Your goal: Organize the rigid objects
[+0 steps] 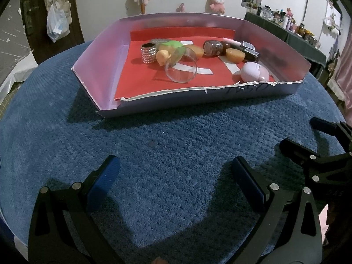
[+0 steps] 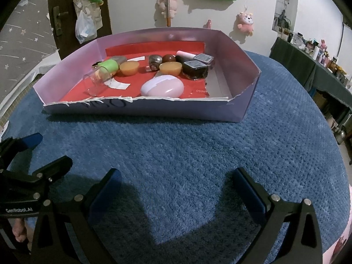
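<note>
Plush blue textured cloth (image 2: 198,145) underneath. Shallow cardboard tray (image 2: 239,66), pale lilac walls, red floor with white strips. Inside: pale pink egg-shaped case (image 2: 162,87); two amber-orange translucent cups (image 2: 170,68); clear glass tumbler (image 1: 181,67), colourless; lime-green cylinder (image 2: 108,66); silver studded ring (image 1: 148,52), rows of sparkling dots; mottled brown polished stone (image 1: 212,48); dark black-brown bottles with grey caps (image 2: 194,68). Black-framed left gripper (image 1: 176,167) and right gripper (image 2: 177,177), blue pads.

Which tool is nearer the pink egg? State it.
Right, slightly. The egg sits at the tray's near edge, almost straight ahead of the right tool; from the left tool it lies ahead and off to the right.
</note>
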Demonstrator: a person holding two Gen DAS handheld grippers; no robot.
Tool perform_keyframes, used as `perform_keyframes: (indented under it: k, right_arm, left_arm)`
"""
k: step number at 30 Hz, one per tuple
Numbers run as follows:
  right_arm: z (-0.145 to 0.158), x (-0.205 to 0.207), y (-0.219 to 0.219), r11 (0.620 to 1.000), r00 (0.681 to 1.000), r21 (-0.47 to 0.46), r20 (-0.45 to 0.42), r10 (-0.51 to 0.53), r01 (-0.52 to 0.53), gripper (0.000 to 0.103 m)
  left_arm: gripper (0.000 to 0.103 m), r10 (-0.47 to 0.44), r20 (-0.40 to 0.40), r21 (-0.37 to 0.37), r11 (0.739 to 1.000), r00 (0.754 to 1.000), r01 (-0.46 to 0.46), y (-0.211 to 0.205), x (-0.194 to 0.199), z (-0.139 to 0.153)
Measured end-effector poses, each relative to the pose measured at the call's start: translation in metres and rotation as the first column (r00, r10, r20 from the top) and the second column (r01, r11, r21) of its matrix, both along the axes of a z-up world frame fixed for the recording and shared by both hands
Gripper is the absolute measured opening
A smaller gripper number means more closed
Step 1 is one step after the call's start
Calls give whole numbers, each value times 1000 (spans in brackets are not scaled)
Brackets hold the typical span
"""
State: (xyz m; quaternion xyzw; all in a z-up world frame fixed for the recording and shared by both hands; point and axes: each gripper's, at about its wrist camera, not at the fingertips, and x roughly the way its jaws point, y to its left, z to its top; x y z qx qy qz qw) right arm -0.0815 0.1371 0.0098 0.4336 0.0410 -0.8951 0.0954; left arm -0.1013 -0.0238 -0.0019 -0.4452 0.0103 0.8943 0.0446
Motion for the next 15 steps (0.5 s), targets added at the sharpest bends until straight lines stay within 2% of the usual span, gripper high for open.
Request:
perform_keyframes:
  k: [15]
  right_arm:
    - [0, 1, 0, 1000, 1000, 5, -8, 7, -7, 103]
  left_arm:
    - [103, -34, -5, -5, 999, 999, 34, -1, -1, 0]
